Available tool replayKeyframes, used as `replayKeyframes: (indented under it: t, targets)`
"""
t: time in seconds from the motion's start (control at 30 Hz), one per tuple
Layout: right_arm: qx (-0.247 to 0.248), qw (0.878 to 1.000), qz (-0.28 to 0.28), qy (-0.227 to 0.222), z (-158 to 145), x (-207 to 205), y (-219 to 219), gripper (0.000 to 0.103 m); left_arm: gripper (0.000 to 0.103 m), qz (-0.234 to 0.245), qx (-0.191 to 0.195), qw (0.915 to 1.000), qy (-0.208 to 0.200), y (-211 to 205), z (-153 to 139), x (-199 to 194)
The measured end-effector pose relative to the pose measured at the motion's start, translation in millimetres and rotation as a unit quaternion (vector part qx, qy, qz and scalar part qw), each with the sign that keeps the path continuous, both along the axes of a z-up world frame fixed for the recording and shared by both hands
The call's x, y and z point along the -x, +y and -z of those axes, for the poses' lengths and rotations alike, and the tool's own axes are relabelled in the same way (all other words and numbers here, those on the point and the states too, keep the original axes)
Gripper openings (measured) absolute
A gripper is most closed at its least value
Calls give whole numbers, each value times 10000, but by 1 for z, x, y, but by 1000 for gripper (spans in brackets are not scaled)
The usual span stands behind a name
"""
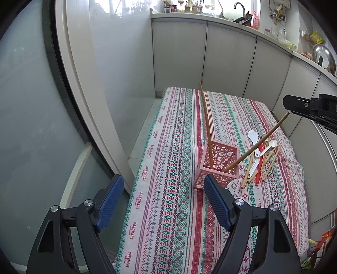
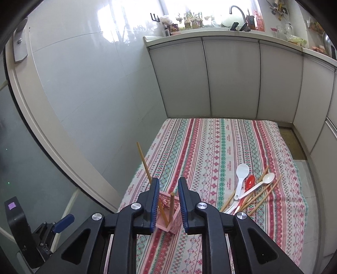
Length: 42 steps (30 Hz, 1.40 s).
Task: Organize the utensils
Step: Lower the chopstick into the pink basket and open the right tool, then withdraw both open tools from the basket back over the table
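Note:
A pink openwork utensil holder [image 1: 219,166] stands on the patterned tablecloth [image 1: 172,189]; two wooden chopsticks lean in it, one to the left [image 1: 206,126] and one to the right [image 1: 259,143]. Right of it lies a pile of chopsticks [image 1: 267,166], two white spoons [image 1: 253,136] and a red spoon [image 1: 260,162]. My left gripper [image 1: 163,200] is open and empty, just in front of the holder. My right gripper [image 2: 168,202] hovers above the holder [image 2: 168,212], jaws apart around the right chopstick's top [image 2: 171,202] without touching it. The pile also shows in the right wrist view [image 2: 250,194].
White cabinet doors [image 2: 231,80] line the far and right sides, under a counter with a sink tap [image 2: 236,10] and clutter. A tiled wall and door frame [image 1: 84,105] stand to the left. The table's left edge drops to the floor.

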State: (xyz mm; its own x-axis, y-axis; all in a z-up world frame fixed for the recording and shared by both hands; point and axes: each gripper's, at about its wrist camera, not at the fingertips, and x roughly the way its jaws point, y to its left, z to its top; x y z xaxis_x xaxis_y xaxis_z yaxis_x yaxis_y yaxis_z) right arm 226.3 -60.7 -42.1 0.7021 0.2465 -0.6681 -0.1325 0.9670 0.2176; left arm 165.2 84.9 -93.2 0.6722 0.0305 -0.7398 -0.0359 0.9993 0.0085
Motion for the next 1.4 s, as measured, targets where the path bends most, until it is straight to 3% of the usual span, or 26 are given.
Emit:
replayKeyframes:
  t: [0.03, 0.1, 0.33, 0.4, 0.87, 1.17, 1.4]
  targets:
    - [15, 10000, 7, 18, -1, 2, -1, 28, 82, 1, -1, 10000, 0, -1, 0, 1]
    - [13, 10000, 47, 32, -3, 8, -4, 61, 83, 11, 20, 10000, 16, -2, -1, 2]
    - [325, 9989, 310, -93, -9, 36, -27, 67, 84, 78, 88, 9999, -59, -12, -9, 12]
    - [547, 9973, 447, -198, -8, 47, -36, 78, 86, 138, 96, 9998, -85, -18, -10, 16]
    - [1563, 9834, 918, 112, 40, 99, -113, 85, 87, 873, -320, 9955, -155, -84, 0, 36]
    - [1214, 9836, 1086, 773, 75, 110, -166, 85, 87, 1501, -480, 9875, -39, -141, 18, 42]
    - [603, 9807, 1383, 1243, 99, 101, -208, 85, 86, 1956, 146, 9784, 650, -181, 17, 2]
